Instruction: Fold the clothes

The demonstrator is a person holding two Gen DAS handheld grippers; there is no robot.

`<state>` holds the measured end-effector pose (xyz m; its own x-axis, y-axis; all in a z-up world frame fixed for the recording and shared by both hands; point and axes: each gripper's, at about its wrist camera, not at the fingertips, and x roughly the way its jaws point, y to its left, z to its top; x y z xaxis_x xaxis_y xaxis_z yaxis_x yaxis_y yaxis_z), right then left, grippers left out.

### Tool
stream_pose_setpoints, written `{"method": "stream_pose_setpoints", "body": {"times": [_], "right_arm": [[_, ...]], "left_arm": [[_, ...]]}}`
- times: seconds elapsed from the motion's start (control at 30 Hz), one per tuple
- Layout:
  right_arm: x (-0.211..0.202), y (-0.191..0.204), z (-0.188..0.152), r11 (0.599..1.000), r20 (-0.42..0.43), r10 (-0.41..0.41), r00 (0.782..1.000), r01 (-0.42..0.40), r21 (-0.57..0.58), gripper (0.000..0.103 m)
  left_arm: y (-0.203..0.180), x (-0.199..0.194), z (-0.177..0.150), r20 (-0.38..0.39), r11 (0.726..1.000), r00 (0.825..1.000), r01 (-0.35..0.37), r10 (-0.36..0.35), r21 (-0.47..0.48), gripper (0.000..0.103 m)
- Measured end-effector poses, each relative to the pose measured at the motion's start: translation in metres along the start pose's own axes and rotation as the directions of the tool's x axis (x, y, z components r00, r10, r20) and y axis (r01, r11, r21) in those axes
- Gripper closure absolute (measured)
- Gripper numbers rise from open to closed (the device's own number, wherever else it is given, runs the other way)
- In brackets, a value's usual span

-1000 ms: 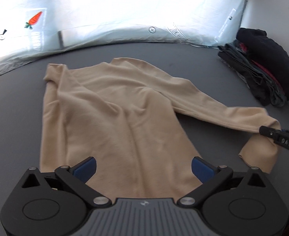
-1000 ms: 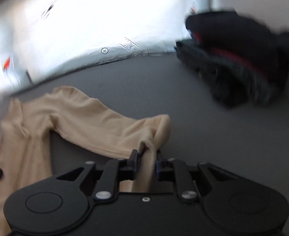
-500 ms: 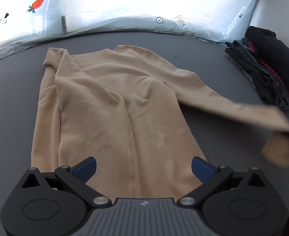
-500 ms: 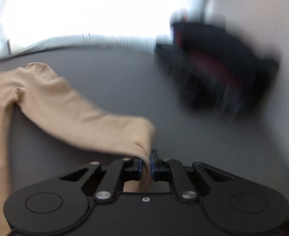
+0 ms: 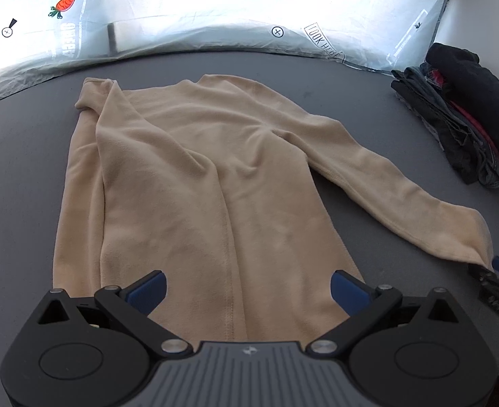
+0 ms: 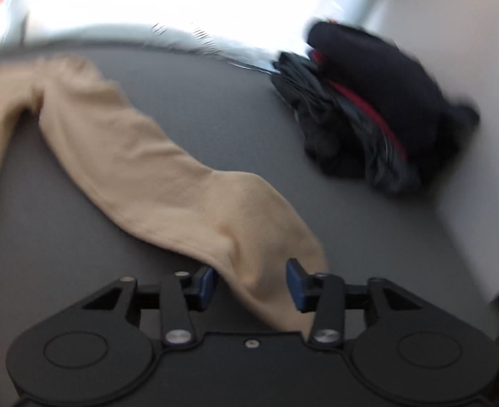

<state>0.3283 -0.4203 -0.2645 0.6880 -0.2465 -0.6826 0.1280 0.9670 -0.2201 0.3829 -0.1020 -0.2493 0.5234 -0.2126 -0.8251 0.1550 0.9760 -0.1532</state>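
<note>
Beige fleece top (image 5: 195, 183) lies flat on the grey table (image 5: 22, 156), its hem between the wide-apart fingers of the left gripper (image 5: 247, 290), which touch nothing. Its sleeve (image 6: 154, 176) stretches out to the right gripper (image 6: 251, 283), whose jaws are opening with the cuff between them; in the blurred view it seems loose.

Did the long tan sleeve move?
Yes. The sleeve got pulled out straighter, its cuff no longer folded under, ending farther from the dark clothes pile.
</note>
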Motion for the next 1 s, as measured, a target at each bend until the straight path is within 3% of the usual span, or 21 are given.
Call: {"method": "stream_pose_setpoints", "body": {"times": [0.1, 0.2, 0.33, 0.43, 0.57, 0.7, 0.8, 0.83, 0.9, 0.93, 1.0], "right_arm": [[-0.009, -0.027, 0.002, 0.973, 0.038, 0.097, 0.995, -0.103, 0.207, 0.046], [-0.006, -0.052, 0.003, 0.910, 0.080, 0.155, 0.985, -0.174, 0.377, 0.045], [-0.004, -0.072, -0.001, 0.830, 0.118, 0.208, 0.971, -0.239, 0.504, 0.037], [-0.006, -0.076, 0.000, 0.861, 0.111, 0.203, 0.973, -0.232, 0.452, 0.037], [0.003, -0.073, 0.001, 0.910, 0.048, 0.104, 0.993, -0.115, 0.398, 0.034], [0.019, -0.069, -0.001, 0.915, -0.010, 0.071, 0.997, -0.061, 0.399, 0.036], [0.028, -0.071, -0.003, 0.898, -0.021, 0.060, 0.998, -0.045, 0.437, 0.048], [0.027, -0.072, -0.003, 0.894, -0.008, 0.071, 0.997, -0.060, 0.444, 0.065], [0.027, -0.073, -0.005, 0.865, 0.009, 0.075, 0.997, -0.069, 0.498, 0.087], [0.027, -0.076, -0.007, 0.832, 0.021, 0.091, 0.996, -0.087, 0.547, 0.096], [0.030, -0.082, -0.010, 0.734, 0.074, 0.169, 0.983, -0.175, 0.656, 0.097]], "left_arm": [[-0.001, 0.003, 0.000, -0.011, 1.000, 1.000, -0.006, 0.006, -0.004, 0.002], [-0.002, 0.005, 0.001, -0.016, 1.000, 1.000, 0.000, 0.000, -0.018, 0.002], [-0.006, 0.005, 0.003, -0.016, 1.000, 1.000, 0.002, -0.002, -0.012, 0.002], [-0.009, 0.005, 0.002, -0.015, 1.000, 1.000, -0.003, 0.003, 0.000, 0.002], [-0.010, 0.008, 0.001, -0.022, 1.000, 1.000, -0.004, 0.004, -0.012, 0.002], [-0.013, 0.010, 0.000, -0.032, 1.000, 0.999, -0.010, 0.010, -0.014, 0.002], [-0.014, 0.008, 0.001, -0.028, 1.000, 1.000, -0.003, 0.003, -0.015, 0.002], [-0.014, 0.008, 0.002, -0.028, 1.000, 1.000, 0.000, -0.001, -0.020, 0.002], [-0.013, 0.008, 0.003, -0.028, 0.999, 1.000, 0.009, -0.010, -0.034, 0.002], [-0.012, 0.008, 0.003, -0.027, 0.999, 1.000, 0.012, -0.014, -0.041, 0.002], [-0.012, 0.008, 0.005, -0.026, 0.998, 0.999, 0.018, -0.019, -0.052, 0.002]]}}
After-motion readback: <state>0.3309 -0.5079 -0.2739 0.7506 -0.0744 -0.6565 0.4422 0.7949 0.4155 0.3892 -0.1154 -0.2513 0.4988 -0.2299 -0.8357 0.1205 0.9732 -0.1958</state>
